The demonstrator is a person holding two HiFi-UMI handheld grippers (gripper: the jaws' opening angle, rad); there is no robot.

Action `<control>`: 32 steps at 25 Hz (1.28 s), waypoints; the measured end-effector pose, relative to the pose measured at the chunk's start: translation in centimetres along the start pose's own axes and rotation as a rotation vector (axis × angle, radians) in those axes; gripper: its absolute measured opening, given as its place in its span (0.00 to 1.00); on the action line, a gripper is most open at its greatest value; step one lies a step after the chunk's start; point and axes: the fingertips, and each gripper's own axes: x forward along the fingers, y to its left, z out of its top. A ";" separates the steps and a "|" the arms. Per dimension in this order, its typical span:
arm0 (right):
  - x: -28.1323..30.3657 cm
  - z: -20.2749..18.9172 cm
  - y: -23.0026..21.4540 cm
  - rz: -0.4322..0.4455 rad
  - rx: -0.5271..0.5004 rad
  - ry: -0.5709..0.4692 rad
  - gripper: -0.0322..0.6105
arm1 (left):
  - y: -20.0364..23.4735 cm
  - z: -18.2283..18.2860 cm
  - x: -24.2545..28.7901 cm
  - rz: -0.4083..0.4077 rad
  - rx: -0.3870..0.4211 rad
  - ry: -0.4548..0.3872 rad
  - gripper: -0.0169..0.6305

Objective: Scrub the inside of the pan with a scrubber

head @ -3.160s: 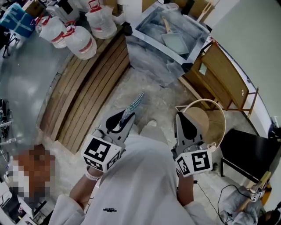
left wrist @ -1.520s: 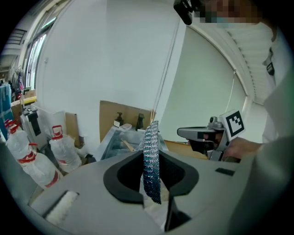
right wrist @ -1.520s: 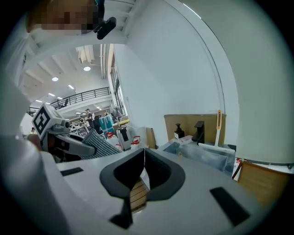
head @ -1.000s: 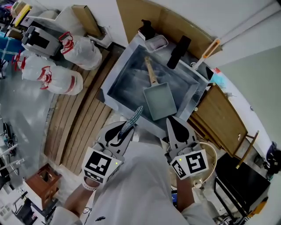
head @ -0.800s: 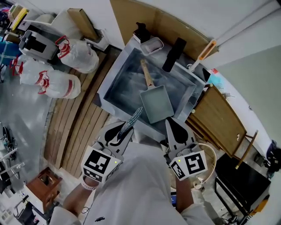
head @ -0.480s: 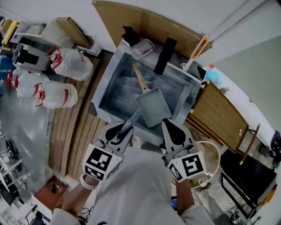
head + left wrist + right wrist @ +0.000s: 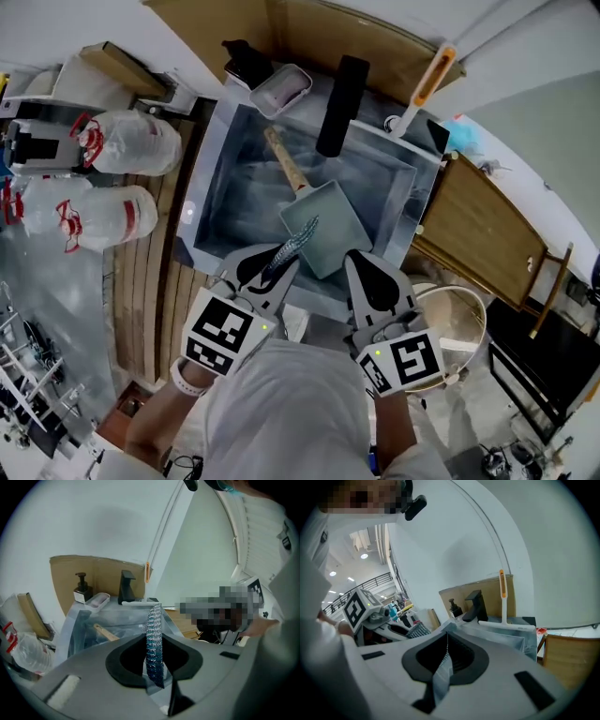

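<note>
At the steel sink, left tool clamps a woven blue-silver mesh scrubber; right tool closed, empty. Square grey pan, wooden handle, lies inside.

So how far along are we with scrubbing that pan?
Done: the scrubber is picked up, and the left tongs are shut on it. In hand: both tongs are at the near edge of the sink, by the pan lying in it. Left: the scrubber looks clear of the pan, so the scrubbing itself is not yet begun. The right tongs are shut on nothing.
</note>
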 end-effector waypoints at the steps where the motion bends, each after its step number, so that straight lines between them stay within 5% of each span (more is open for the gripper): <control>1: 0.4 -0.4 -0.4 -0.008 0.009 0.004 0.06 | 0.3 -0.2 0.9 -0.011 0.007 0.013 0.15; 23: 6.3 -8.3 -4.9 -0.077 0.136 0.045 0.06 | 5.2 -5.6 16.5 -0.126 0.155 0.216 0.15; 32: 7.0 -9.5 -5.5 -0.083 0.157 0.064 0.06 | 7.4 -5.9 19.3 -0.070 0.193 0.248 0.15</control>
